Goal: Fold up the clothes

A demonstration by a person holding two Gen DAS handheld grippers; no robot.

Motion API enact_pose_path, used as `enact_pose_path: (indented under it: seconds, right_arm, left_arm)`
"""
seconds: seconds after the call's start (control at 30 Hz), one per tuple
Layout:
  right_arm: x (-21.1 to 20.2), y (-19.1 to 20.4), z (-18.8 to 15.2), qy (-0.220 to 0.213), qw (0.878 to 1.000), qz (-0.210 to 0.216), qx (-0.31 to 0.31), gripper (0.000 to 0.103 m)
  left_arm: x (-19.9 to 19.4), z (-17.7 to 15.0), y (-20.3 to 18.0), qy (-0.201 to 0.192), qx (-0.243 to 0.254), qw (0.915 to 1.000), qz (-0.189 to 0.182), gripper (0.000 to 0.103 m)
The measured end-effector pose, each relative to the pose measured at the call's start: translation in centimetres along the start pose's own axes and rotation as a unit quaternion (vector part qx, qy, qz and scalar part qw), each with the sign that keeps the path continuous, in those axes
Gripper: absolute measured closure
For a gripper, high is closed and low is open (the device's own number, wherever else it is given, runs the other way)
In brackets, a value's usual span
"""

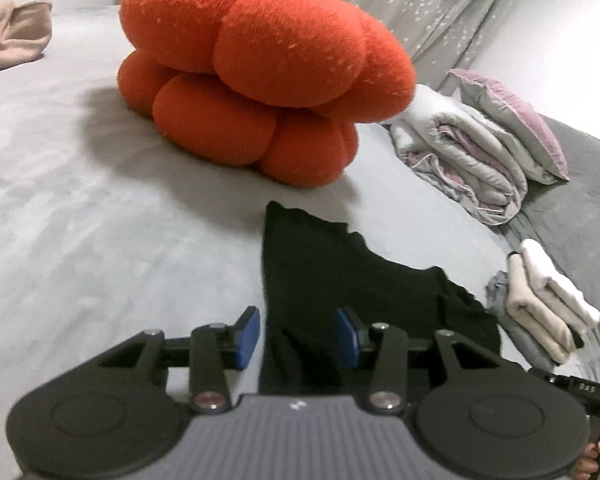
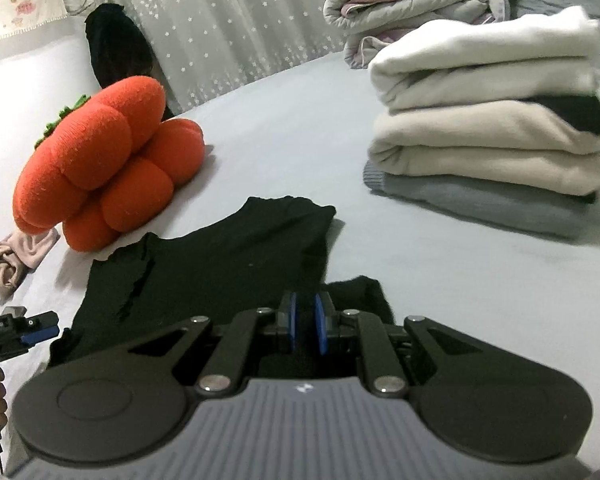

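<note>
Jaws of left gripper (image 1: 298,336) wide apart, straddling near edge of black garment (image 1: 340,280), nothing pinched. Jaws of right gripper (image 2: 305,326) nearly closed, narrow gap; whether cloth is caught, cannot tell. Garment lies spread mid-bed (image 1: 80,200), between orange plush cushion (image 1: 252,72) and folded stack (image 2: 488,120).

Risks, as judgement:
- Right grip may be thin; hem could slip on lift.
- Left closing on single layer would skew fold.
- Wide swing could knock stack.
</note>
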State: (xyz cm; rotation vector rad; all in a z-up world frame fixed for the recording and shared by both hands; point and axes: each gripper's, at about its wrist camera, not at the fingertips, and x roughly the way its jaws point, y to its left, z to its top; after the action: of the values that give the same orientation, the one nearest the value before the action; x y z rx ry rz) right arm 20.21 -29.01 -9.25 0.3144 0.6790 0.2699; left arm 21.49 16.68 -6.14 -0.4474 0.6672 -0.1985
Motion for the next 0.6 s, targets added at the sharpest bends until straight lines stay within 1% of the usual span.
enact_pose_path:
  seconds: [0.13,0.2,0.3,0.4,0.43,0.5,0.6]
  right_arm:
    - [-1.4,-0.1,-0.8,0.004,1.000,0.003,0.005,0.087]
    - [-1.9,-0.2,-1.4,0.010,1.000,0.001,0.006,0.087]
    - [-2.3,-0.7,-2.1,0.024,1.000,-0.012,0.009,0.087]
    - [-2.9,-1.6,-2.6,0.038,0.998,-0.039,0.012,0.087]
    - [-3.2,-1.9,-2.7,0.039,0.998,-0.048,0.013,0.087]
    - [-4.0,-2.5,-2.9,0.037,0.998,-0.055,0.022,0.087]
    - [-5.0,-3.0,-3.3,0.033,0.997,-0.050,0.044,0.087]
  left_arm:
    - [-1.5,-0.7,-0.7,0.005,0.005,0.9999,-0.012,0.060]
    - [-2.0,-1.4,-1.1,0.013,0.015,0.9997,-0.012,0.060]
    - [-2.3,-2.7,-1.6,0.034,0.040,0.9986,0.005,0.060]
    - [-2.5,-3.6,-1.2,0.052,0.051,0.9963,0.045,0.060]
    - [-2.7,-3.7,-0.9,0.056,0.045,0.9959,0.056,0.060]
    - [-3.4,-3.8,-0.1,0.058,0.017,0.9966,0.057,0.060]
    - [-4.2,-3.8,1.0,0.063,-0.039,0.9962,0.045,0.060]
